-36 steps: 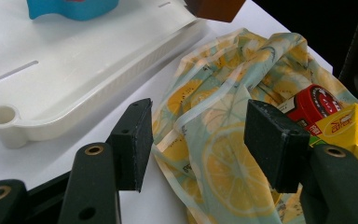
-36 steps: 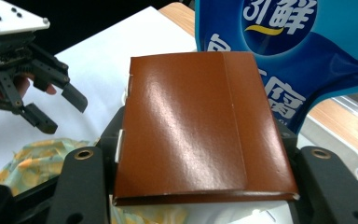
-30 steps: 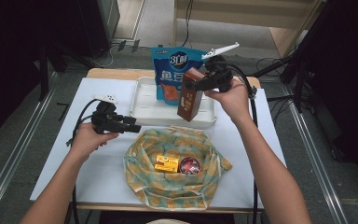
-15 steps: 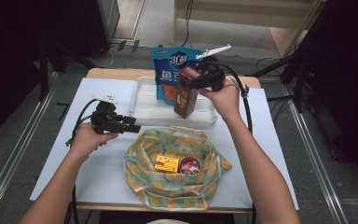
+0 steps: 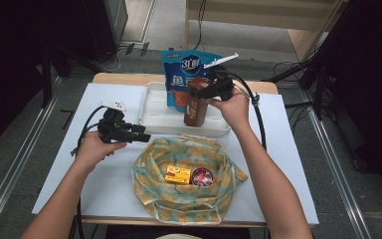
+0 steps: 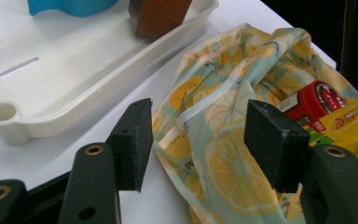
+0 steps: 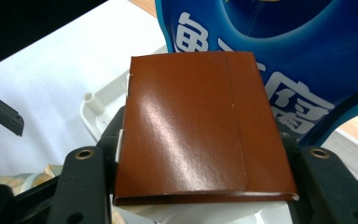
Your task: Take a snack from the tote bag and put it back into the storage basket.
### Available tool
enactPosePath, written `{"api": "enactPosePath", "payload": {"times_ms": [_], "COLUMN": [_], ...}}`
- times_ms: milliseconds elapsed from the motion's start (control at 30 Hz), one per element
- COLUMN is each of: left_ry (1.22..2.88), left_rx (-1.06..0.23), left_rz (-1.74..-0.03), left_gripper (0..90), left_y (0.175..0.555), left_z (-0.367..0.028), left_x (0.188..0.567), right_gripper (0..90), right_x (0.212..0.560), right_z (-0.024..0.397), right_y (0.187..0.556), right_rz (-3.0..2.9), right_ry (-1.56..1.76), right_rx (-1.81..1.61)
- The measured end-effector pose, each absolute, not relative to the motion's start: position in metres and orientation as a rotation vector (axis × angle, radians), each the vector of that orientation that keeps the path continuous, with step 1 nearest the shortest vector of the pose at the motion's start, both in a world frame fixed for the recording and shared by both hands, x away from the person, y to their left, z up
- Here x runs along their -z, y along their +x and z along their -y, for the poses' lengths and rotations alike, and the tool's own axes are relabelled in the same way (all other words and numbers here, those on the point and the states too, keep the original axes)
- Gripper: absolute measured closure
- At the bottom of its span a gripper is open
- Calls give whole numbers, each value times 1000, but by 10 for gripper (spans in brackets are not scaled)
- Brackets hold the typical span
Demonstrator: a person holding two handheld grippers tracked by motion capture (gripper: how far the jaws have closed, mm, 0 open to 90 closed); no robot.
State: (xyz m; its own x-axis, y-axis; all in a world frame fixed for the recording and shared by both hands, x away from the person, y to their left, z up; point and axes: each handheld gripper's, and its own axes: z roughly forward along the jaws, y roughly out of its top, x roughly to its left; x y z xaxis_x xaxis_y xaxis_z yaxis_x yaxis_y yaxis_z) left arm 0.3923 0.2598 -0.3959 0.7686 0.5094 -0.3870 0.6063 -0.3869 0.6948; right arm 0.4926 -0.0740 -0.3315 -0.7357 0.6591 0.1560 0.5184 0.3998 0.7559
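Item: brown carton (image 5: 195,105), held upright by its upper part in the right tool (image 5: 210,90), both pads pressed on its sides; its base stands at or just above the floor of the white tray (image 5: 155,110), whether touching cannot be told. It is at the tray's right half, just in front of the blue pouch (image 5: 181,74).

Handling note (judgement): set the carton down flat on its base and keep it vertical. Part the pads only once it bears its own weight; a tall narrow box tips easily, and the pouch behind gives little support.

Left tool (image 5: 142,137): jaws wide, nothing between them, hovering at the tray's near left corner above the cloth edge.

Materials:
- Carton: glossy coated card, rectangular, folded seam on its face.
- Tray: rigid moulded plastic, ribbed rim, slot in the floor.
- Pouch: shiny printed film, standing at the tray's far side.
- Lemon-print bag (image 5: 189,204): thin soft fabric, crumpled, open, on the table (image 5: 104,196) in front of the tray; holds a yellow box (image 5: 177,175) and a red-lidded tin (image 5: 202,176).
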Motion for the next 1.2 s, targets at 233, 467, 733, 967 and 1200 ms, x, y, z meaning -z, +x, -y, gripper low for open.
{"api": "enactPosePath", "payload": {"times_ms": [233,467,733,967,1200], "left_ry": [2064,2063,2065,2062,2065], "left_rx": [140,141,144,141,138], "left_rz": [-833,-834,-833,-836,-837], "left_gripper": [425,425,425,425,425], "left_y": [392,392,392,392,392], "left_z": [-259,-259,-258,-259,-259], "left_x": [396,397,397,397,397], "right_gripper": [445,448,450,450,450], "right_x": [340,342,342,345,349], "right_z": [78,85,89,99,110], "right_y": [491,488,482,474,461], "right_rz": [-2480,-2483,-2484,-2459,-2441], "right_ry": [1058,1045,1027,1022,1022], "right_rx": [-1251,-1262,-1254,-1282,-1286]}}
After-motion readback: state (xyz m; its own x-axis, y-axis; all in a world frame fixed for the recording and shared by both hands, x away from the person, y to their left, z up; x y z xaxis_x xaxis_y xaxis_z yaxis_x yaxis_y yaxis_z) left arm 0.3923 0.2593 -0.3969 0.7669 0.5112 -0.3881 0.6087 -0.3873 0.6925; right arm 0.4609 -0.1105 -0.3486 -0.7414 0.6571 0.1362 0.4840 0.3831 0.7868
